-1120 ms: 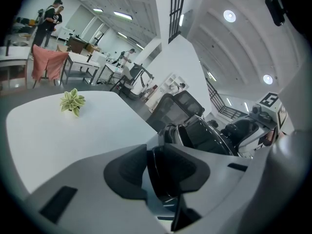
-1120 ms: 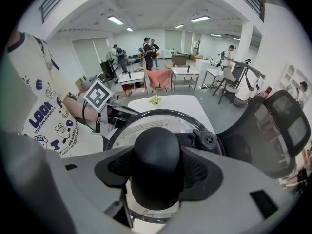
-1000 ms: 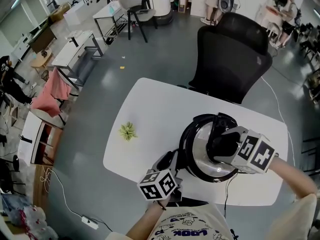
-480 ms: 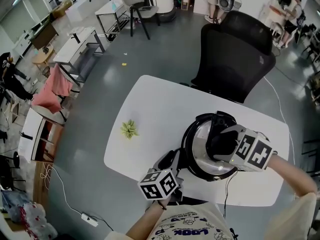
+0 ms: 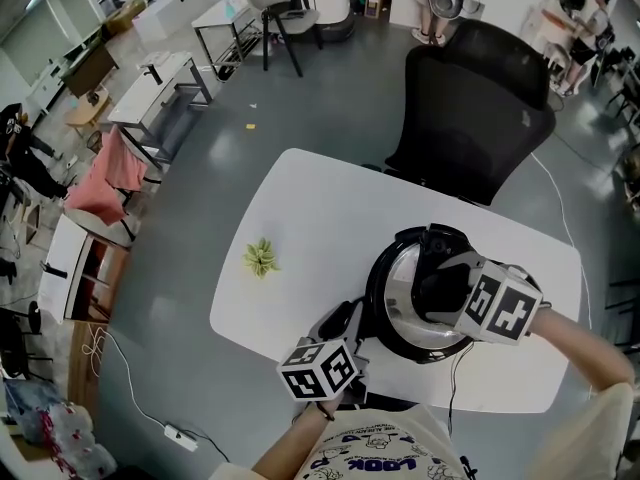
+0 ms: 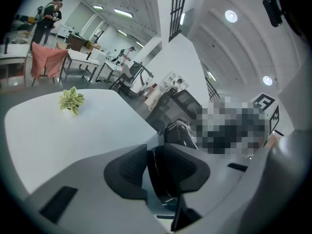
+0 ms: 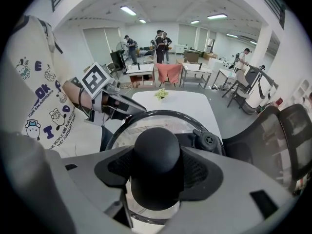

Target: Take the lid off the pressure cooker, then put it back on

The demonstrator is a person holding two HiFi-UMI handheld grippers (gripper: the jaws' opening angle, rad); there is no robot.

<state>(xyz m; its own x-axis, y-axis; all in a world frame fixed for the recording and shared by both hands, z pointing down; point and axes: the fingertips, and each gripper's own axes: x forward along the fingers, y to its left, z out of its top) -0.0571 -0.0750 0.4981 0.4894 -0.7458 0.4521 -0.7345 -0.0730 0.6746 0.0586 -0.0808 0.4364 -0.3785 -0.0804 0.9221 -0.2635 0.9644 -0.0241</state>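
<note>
The pressure cooker (image 5: 383,330) stands on the white table's near right part, and its shiny lid (image 5: 400,293) with a black rim sits on it. My right gripper (image 5: 437,290) comes down from above. In the right gripper view its pads (image 7: 200,172) press both sides of the round black lid knob (image 7: 157,152). My left gripper (image 5: 350,320) reaches in from the near left, and its jaws (image 6: 158,172) are closed on the cooker's black side handle (image 6: 161,184). A black valve (image 7: 208,140) sits on the lid beside the knob.
A small green plant (image 5: 262,258) lies on the table (image 5: 320,208) left of the cooker. A black office chair (image 5: 470,108) stands at the table's far edge. A cable runs off the near edge by the cooker. Desks and people are farther back.
The right gripper's marker cube has rolled slightly around the knob. The left gripper and the cooker stay where they were.
</note>
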